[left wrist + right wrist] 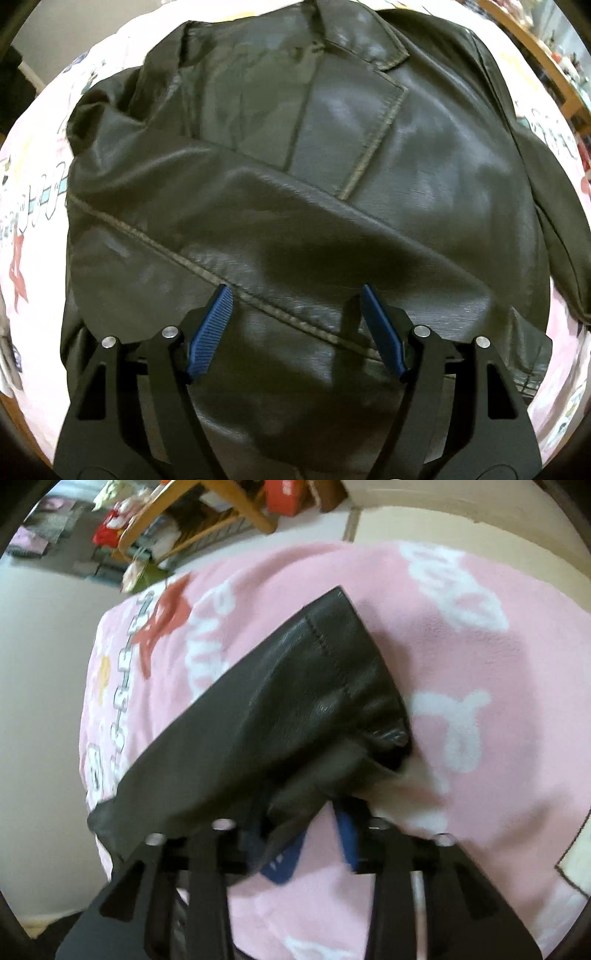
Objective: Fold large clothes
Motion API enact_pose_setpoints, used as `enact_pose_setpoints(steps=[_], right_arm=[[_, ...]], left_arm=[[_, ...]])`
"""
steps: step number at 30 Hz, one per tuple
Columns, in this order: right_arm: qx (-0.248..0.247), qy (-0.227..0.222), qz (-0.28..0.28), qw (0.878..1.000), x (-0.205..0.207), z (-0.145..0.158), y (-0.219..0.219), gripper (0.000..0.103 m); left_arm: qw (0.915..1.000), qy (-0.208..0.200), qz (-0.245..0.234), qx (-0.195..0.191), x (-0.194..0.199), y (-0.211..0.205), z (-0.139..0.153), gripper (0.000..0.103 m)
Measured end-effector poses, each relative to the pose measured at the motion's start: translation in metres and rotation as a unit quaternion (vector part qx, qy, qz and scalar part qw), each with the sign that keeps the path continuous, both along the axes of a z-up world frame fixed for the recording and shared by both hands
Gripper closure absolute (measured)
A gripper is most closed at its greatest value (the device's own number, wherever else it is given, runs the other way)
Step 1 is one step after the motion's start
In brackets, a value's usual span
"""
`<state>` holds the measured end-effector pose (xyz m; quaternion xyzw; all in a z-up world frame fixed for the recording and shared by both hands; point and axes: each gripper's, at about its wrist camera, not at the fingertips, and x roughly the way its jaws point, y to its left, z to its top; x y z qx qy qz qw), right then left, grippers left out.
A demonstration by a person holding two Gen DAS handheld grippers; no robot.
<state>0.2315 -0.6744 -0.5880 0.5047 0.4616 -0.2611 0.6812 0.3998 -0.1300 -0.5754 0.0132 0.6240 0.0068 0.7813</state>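
The black leather jacket [295,192] lies spread over a pink printed blanket [33,206], lapel and collar toward the far side, with a stitched seam running diagonally across the near panel. The left gripper [295,295] points down over that near panel with its 2 blue-padded fingers [212,328] standing wide apart; the seam passes between them, and the pads press on nothing. In the right wrist view, a sleeve [295,709] of the jacket rises off the pink blanket [480,701], its stitched cuff end pointing up and away, its lower edge gathered into the right gripper [314,843]. That gripper's blue fingers [349,843] sit close together on the bunched leather, though blur hides the exact contact. Beyond the blanket's edge, a wooden chair [236,513] stands among scattered red and pale items on the floor, well apart from the jacket.
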Motion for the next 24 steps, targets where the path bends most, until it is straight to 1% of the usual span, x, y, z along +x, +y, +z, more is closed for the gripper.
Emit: enact_pose_setpoints(steps=[2,3,6,7,8,9,11,12,14,15,17,18,20,22,23,24], right_arm=[[-0.058,-0.013,0.026,0.998,0.014,0.030,0.010,0.097],[-0.080,-0.020,0.036,0.996,0.020,0.043,0.015,0.098],[-0.147,-0.074,0.073,0.984,0.045,0.104,0.035,0.098],[-0.162,-0.086,0.085,0.979,0.051,0.119,0.043,0.098],[-0.187,-0.108,0.108,0.970,0.067,0.146,0.059,0.098],[-0.200,-0.122,0.126,0.964,0.079,0.164,0.071,0.098],[-0.231,-0.164,0.176,0.943,0.109,0.210,0.112,0.098],[-0.238,-0.180,0.196,0.934,0.118,0.226,0.130,0.098],[-0.255,-0.218,0.254,0.907,0.146,0.260,0.185,0.098],[-0.257,-0.230,0.277,0.897,0.153,0.270,0.206,0.098],[-0.257,-0.262,0.349,0.862,0.169,0.290,0.270,0.098],[-0.257,-0.271,0.377,0.848,0.171,0.294,0.295,0.098],[-0.257,-0.291,0.455,0.802,0.170,0.299,0.362,0.098],[-0.248,-0.299,0.523,0.758,0.161,0.292,0.419,0.098],[-0.243,-0.300,0.564,0.730,0.151,0.283,0.451,0.098],[-0.238,-0.300,0.589,0.712,0.142,0.276,0.470,0.098]], left_arm=[[0.9999,-0.009,0.002,-0.009,-0.002,0.009,0.002,0.032],[0.9999,-0.014,0.002,-0.009,-0.004,0.012,0.004,0.032],[0.9992,-0.034,0.012,-0.020,-0.010,0.033,0.009,0.032],[0.9986,-0.037,0.023,-0.031,-0.013,0.043,0.009,0.032],[0.9979,-0.039,0.033,-0.040,-0.015,0.054,0.007,0.032],[0.9965,-0.040,0.049,-0.054,-0.019,0.065,0.006,0.032],[0.9935,-0.043,0.073,-0.076,-0.026,0.082,0.002,0.032],[0.9917,-0.045,0.083,-0.087,-0.032,0.091,0.001,0.032],[0.9895,-0.050,0.095,-0.096,-0.048,0.094,0.003,0.032],[0.9889,-0.051,0.100,-0.097,-0.056,0.100,0.001,0.032],[0.9887,-0.054,0.102,-0.096,-0.072,0.101,0.005,0.032],[0.9891,-0.056,0.104,-0.088,-0.080,0.104,0.005,0.032],[0.9876,-0.061,0.110,-0.094,-0.094,0.113,0.005,0.032],[0.9833,-0.065,0.128,-0.112,-0.114,0.126,0.008,0.032],[0.9813,-0.067,0.134,-0.120,-0.120,0.133,0.012,0.032],[0.9772,-0.075,0.150,-0.130,-0.134,0.145,0.016,0.032]])
